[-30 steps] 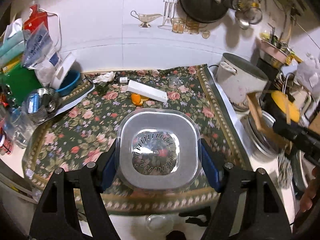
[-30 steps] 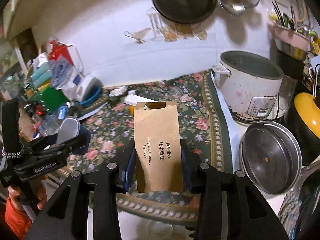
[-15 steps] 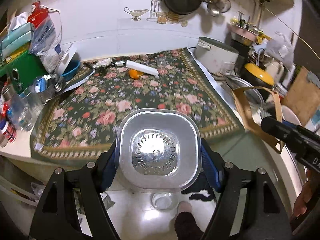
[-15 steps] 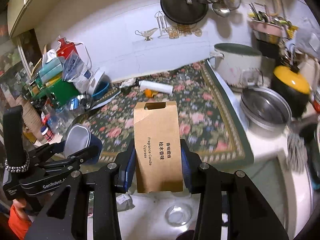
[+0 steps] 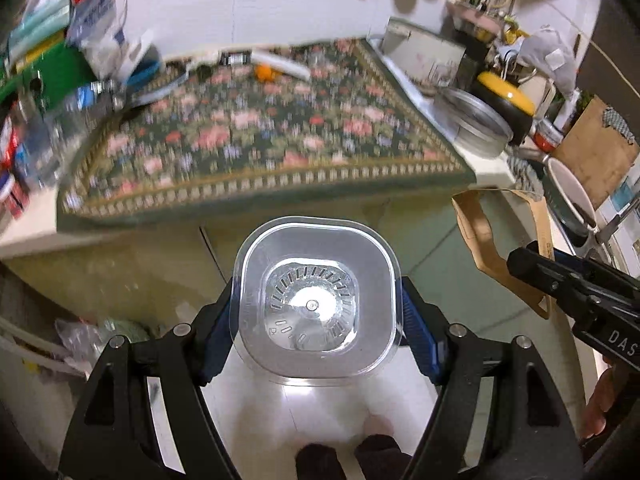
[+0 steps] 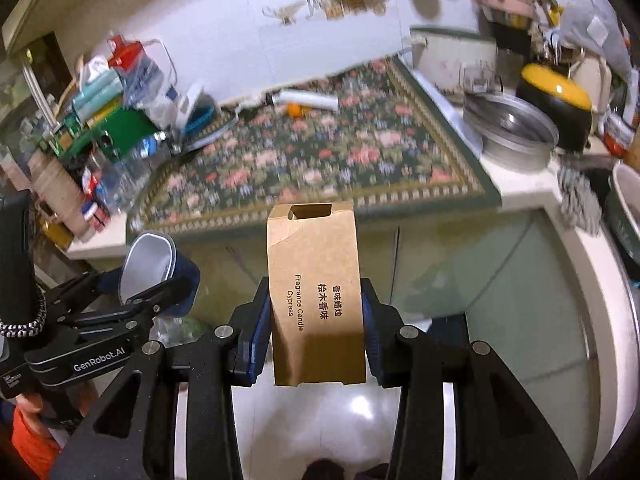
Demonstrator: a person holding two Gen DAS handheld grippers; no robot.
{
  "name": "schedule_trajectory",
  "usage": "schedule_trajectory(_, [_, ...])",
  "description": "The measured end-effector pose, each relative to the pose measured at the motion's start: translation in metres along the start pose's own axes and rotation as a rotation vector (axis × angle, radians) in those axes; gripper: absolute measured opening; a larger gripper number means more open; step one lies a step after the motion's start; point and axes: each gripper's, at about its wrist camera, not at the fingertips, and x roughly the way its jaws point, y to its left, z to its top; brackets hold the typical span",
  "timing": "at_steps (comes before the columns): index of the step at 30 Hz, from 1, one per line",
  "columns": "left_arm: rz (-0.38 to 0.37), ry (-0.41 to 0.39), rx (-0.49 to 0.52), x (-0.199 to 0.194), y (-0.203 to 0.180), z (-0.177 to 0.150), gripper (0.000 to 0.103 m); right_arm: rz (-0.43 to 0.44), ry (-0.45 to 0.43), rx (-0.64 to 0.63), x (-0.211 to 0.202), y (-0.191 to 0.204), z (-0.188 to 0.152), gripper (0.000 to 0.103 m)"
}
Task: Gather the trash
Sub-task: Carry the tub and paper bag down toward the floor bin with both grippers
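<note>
Both grippers have pulled back off the floral mat (image 5: 260,136) — left fingers (image 5: 418,332) clamp the clear container (image 5: 316,304), right fingers (image 6: 370,328) the cardboard box (image 6: 316,296).

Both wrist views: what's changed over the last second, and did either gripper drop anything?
Both grippers have backed away from the floral cloth: a second ago they were over it, now they hang off the counter's front edge above the white floor. Nothing dropped. The left gripper still clamps the clear tub; the right gripper still clamps the brown candle box. Counter items look unmoved.
</note>
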Motion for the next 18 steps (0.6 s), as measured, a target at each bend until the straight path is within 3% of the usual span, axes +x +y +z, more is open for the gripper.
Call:
schedule_trajectory(11, [0.054, 0.165, -0.114, 0.129, 0.000, -0.079, 0.073, 0.004, 0.177, -0.041, 0.097, -0.049, -0.059, 0.037])
schedule_trajectory(18, [0.071, 0.200, -0.224, 0.215, 0.009, -0.129, 0.073, -0.001, 0.278, -0.100, 0.193, -0.089, -0.105, 0.037])
